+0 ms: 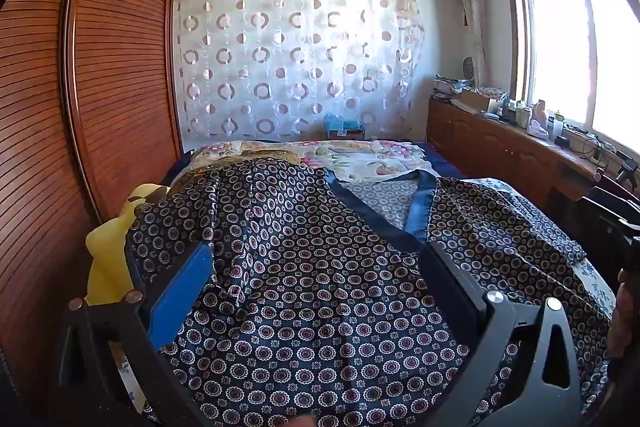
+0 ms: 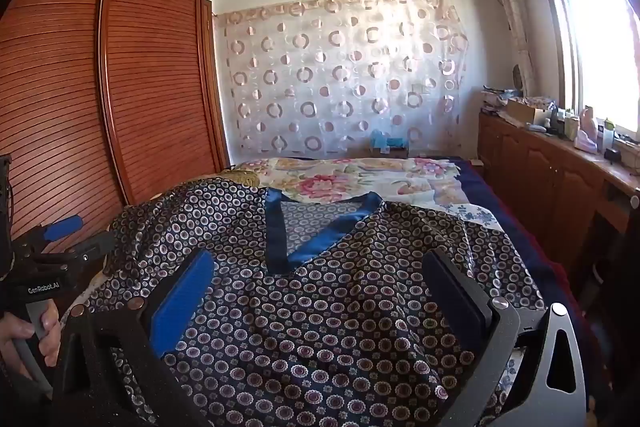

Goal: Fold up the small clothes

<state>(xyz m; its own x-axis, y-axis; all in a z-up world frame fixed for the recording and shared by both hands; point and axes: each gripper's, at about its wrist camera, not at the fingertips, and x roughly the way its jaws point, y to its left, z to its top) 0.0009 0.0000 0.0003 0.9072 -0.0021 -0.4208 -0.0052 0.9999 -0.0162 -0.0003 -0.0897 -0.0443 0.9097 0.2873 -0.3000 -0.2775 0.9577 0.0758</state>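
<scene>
A: Looking along my left tongs (image 1: 320,259), what do you see?

B: Your jaws stand as wide as they go, one blue pad on the left, one dark pad on the right, nothing pinched between them. Under them lies the patterned top (image 1: 304,267), dark with small rings and a blue satin neckline, spread on the bed (image 1: 600,287).

A: I hold wide and tilted down because I judge the first grip is still to come. What else is on that side?

B: One yellow cloth (image 1: 106,259) pokes out at the near left, partly under the top. One louvred wardrobe (image 1: 80,87) on the left, one cabinet (image 1: 492,143) along the right below the window.

A: And through my right tongs (image 2: 320,275)?

B: Same stance: fully spread, empty, hovering over the same single garment. The V neckline points toward you, so the top lies face up with its collar at the far end. A floral quilt (image 2: 360,175) covers the far bed.

A: My other tool?

B: At the near left, a hand (image 2: 36,331) grips the handle, so I count two tongs and one garment to fold.
</scene>
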